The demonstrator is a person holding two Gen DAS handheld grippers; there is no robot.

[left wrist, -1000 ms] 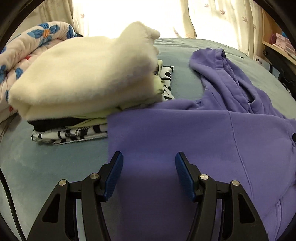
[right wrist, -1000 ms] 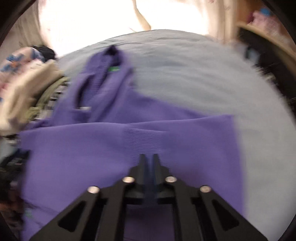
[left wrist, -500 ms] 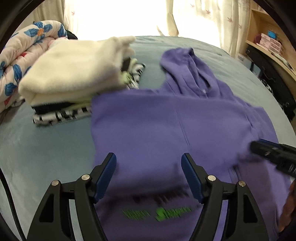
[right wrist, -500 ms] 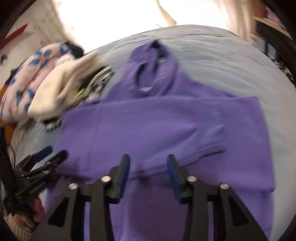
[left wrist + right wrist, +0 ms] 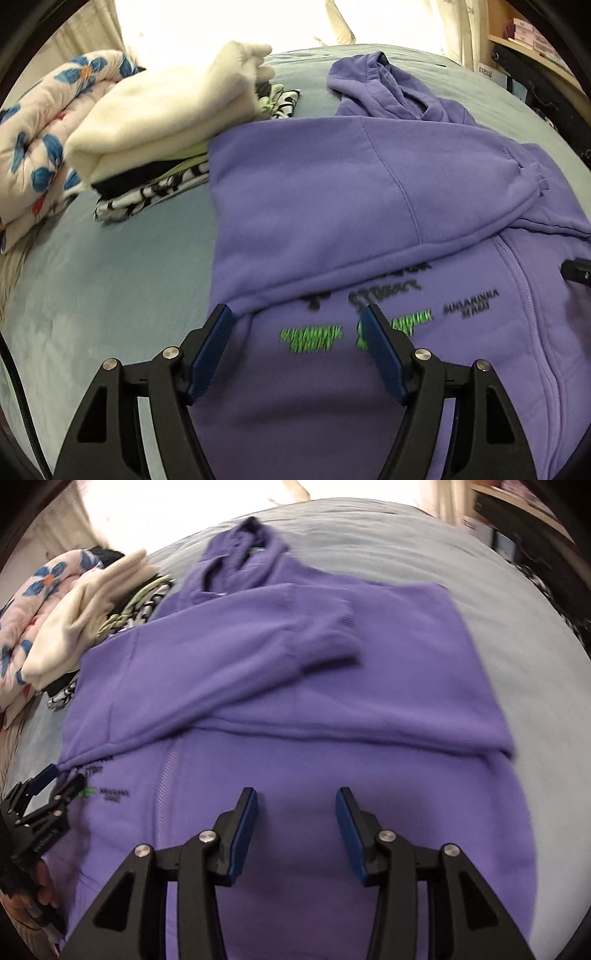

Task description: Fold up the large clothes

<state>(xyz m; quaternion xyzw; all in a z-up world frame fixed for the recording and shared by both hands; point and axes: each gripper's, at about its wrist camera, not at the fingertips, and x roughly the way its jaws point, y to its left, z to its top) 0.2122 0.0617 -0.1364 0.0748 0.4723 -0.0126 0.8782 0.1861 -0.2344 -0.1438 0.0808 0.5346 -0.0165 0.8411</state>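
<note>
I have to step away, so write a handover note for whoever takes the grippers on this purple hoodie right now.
Left gripper: open, empty, over the hoodie's printed chest.
Right gripper: open, empty, jaws just widened, over the lower body.
Purple fleece hoodie: flat on the grey-blue bed sheet, both sleeves folded across the chest, hood still out.
Stack of folded clothes: beside it.
Left: fold the body and add it to the stack.

Blown-out glare from the window behind; fisheye edges bend darkly, and the right view smears with blur.
</note>
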